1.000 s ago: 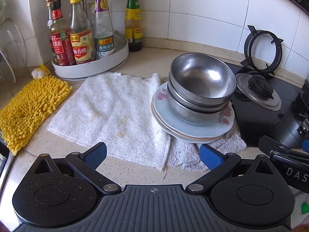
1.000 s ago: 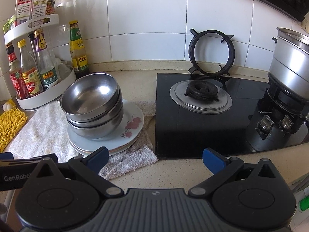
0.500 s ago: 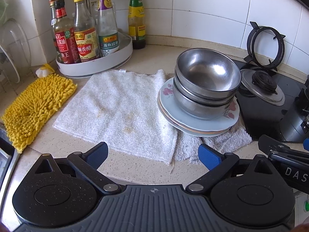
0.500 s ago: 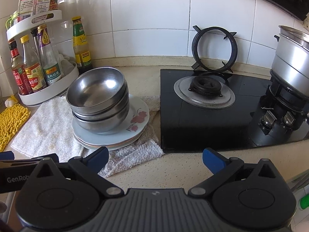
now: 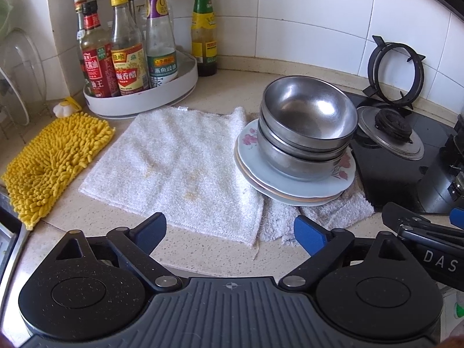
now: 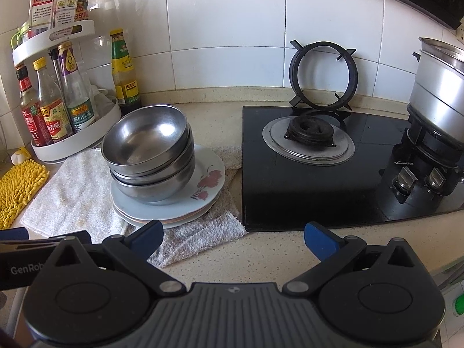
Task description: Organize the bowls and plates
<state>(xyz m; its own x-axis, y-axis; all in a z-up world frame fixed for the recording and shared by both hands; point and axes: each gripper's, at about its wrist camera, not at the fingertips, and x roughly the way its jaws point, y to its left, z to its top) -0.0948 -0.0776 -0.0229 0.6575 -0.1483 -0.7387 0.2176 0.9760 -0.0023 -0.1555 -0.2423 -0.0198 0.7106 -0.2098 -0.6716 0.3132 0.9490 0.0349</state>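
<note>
Since a second ago the dish stack sits closer in both wrist views, and the left gripper point(image 5: 229, 230) jaws have narrowed a little; they are closing with nothing between them, only bare counter and towel edge ahead.

Left to right: yellow chenille mop pad point(image 5: 55, 156), white round condiment rack point(image 5: 139, 98) with sauce bottles, white terry towel point(image 5: 174, 168) spread flat, then the task items: three nested stainless-steel bowls point(image 5: 307, 127) on a stack of pale floral ceramic plates point(image 5: 293, 185), which rests on the towel's right part, just beside the black glass hob point(image 6: 313, 179). Steel pot point(image 6: 438, 87) at far right.

Right gripper point(image 6: 233, 239) is spread wide, empty, short of the plates.

Risks, as I judge them:
- Top bowl sits tilted in the nest; a one-sided pinch on its rim could slide the bowls off.
- Plates are offset and overhang the towel; lifting bowls carelessly could drag or chip them against the hob edge.
- Smooth steel is slippery for the pads.
</note>
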